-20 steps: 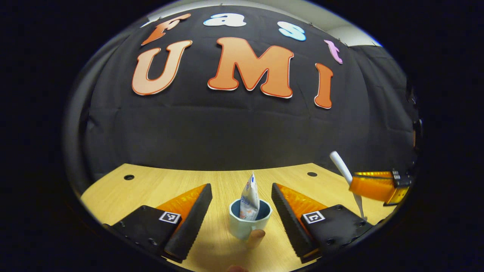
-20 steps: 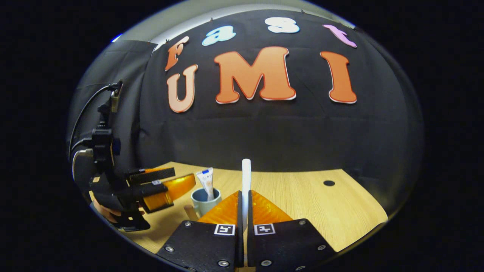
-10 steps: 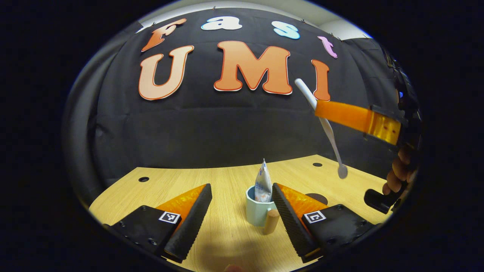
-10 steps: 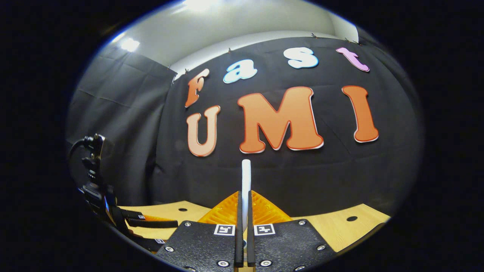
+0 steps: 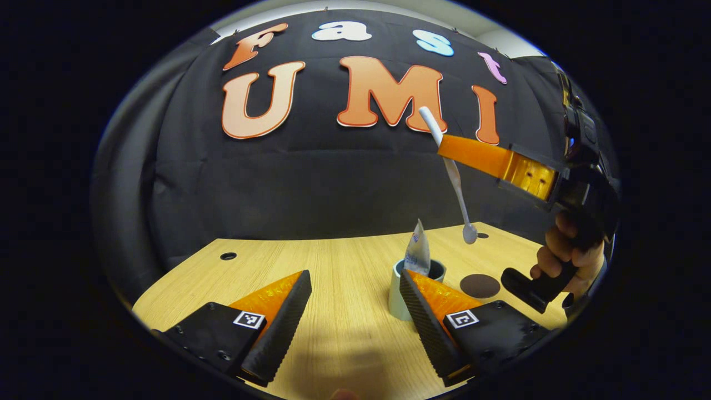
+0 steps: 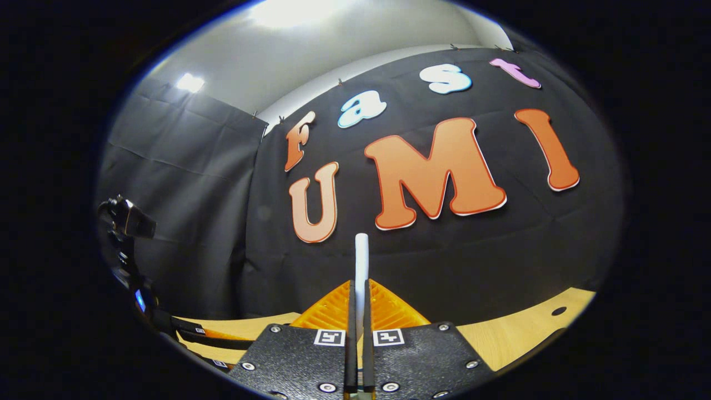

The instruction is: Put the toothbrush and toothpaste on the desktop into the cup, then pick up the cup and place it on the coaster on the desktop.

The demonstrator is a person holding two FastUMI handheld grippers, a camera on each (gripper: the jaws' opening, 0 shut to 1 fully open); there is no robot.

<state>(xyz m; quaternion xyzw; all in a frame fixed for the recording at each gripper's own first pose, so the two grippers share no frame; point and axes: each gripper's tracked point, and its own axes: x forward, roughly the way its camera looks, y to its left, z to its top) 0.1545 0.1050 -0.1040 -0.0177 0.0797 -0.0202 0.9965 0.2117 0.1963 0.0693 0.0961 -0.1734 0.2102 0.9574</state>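
Writing first: the toothpaste tube (image 5: pixel 417 256) carries blue print near its top, too small for me to read. Square black-and-white markers sit on my gripper bodies; they hold no letters.

Containers: the pale blue cup (image 5: pixel 399 294) stands upright on the wooden desktop (image 5: pixel 339 272), at about 1 o'clock from the gap of my left gripper (image 5: pixel 355 289) in the left gripper view. The toothpaste tube stands in it, crimped end up, leaning slightly. The cup's right side is hidden behind my right-hand finger pad, so I cannot tell if they touch.

Left gripper: fingers spread wide, nothing between them, low over the desktop.

Right gripper (image 5: pixel 464 153): seen at 2 o'clock in the left gripper view, raised well above the desk, my hand (image 5: pixel 564 258) on its grip. Its orange fingers are pinched on the white toothbrush (image 5: pixel 452 172), which hangs tilted, upper end toward 12 o'clock, lower rounded end just above and right of the cup, not in it. In the right gripper view the right gripper (image 6: pixel 360 300) has its pads closed on the toothbrush (image 6: pixel 361 261) shaft, which stands straight up at 12 o'clock.

Coaster (image 5: pixel 480 285): dark round disc flat on the desktop, just right of the cup, apart from it.
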